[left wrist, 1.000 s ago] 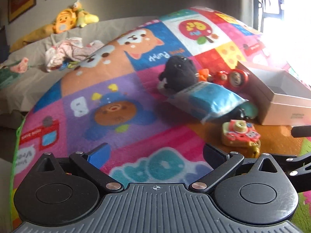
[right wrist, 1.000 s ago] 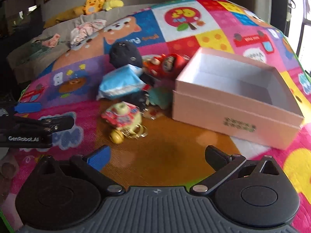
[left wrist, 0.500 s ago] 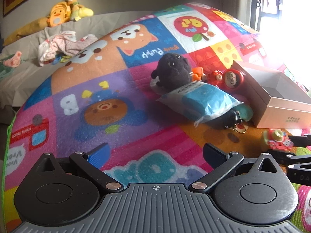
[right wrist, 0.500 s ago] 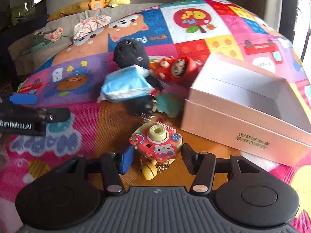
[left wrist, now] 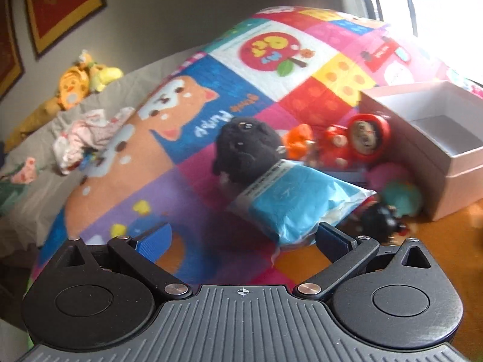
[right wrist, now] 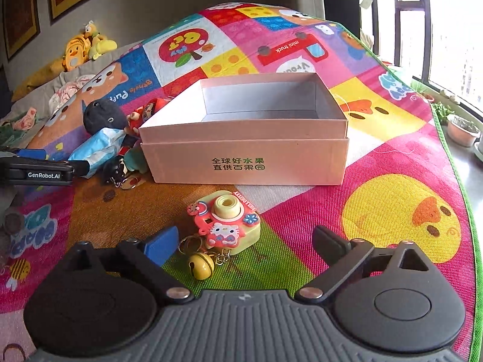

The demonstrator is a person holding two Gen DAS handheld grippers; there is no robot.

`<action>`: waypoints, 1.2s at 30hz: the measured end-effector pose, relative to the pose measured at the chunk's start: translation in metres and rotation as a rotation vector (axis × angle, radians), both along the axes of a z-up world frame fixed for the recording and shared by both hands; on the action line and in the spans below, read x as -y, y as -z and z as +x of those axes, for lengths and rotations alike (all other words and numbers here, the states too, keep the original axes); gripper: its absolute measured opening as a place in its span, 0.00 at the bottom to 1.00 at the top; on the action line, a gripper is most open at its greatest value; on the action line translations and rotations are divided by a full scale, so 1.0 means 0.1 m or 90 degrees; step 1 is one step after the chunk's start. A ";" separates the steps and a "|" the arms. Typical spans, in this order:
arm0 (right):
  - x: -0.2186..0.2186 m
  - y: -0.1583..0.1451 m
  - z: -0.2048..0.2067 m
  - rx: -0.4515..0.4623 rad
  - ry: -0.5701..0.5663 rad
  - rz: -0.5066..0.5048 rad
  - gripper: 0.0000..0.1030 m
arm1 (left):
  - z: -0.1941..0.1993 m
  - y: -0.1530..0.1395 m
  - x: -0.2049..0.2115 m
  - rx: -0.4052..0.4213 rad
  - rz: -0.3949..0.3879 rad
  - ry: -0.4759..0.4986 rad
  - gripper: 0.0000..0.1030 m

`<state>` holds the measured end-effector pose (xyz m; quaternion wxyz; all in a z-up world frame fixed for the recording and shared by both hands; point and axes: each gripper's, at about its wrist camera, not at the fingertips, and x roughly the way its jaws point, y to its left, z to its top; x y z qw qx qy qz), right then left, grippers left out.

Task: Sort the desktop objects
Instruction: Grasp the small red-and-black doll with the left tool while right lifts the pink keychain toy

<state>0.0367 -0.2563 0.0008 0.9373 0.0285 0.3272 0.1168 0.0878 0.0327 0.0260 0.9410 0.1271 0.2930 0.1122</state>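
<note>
My right gripper [right wrist: 244, 242] now stands wide open with nothing in it. Half a second ago its fingers were closed in around the toy camera [right wrist: 228, 221]; now the camera lies free on the play mat [right wrist: 392, 217], between the spread fingers and nearer the blue pad, its yellow bell [right wrist: 200, 267] trailing toward me. It sits just in front of the pink box [right wrist: 247, 160], apart from it, not inside. So I judge the camera has been dragged clear of the heap and dropped short: 1 item separated, but the box is empty as far as I can see.

My left gripper [left wrist: 241, 239] is also wide open and holding nothing. It has swung in closer to the pile by the box's left wall, and the blue packet [left wrist: 297, 208] now lies just ahead of its fingers, leaning on the black plush [left wrist: 246, 150]. Behind them are the red doll [left wrist: 366, 137] and an orange toy [left wrist: 297, 138], with a teal toy [left wrist: 403, 197] and a small black charm [left wrist: 377, 218] against the box. The packet looks like my likely next pick; being soft and crinkly, it may slip.
</note>
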 end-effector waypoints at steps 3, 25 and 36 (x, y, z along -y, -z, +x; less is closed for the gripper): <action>0.00 0.00 0.01 -0.004 0.001 0.006 0.97 | -0.07 -0.05 -0.25 0.029 0.024 -0.096 1.00; -0.01 -0.01 -0.03 0.015 0.014 -0.001 0.97 | -0.21 0.16 0.53 -0.045 -0.127 0.237 0.36; -0.05 0.01 -0.01 0.007 0.015 -0.021 0.97 | -1.04 0.20 0.23 -0.054 -0.022 0.182 0.61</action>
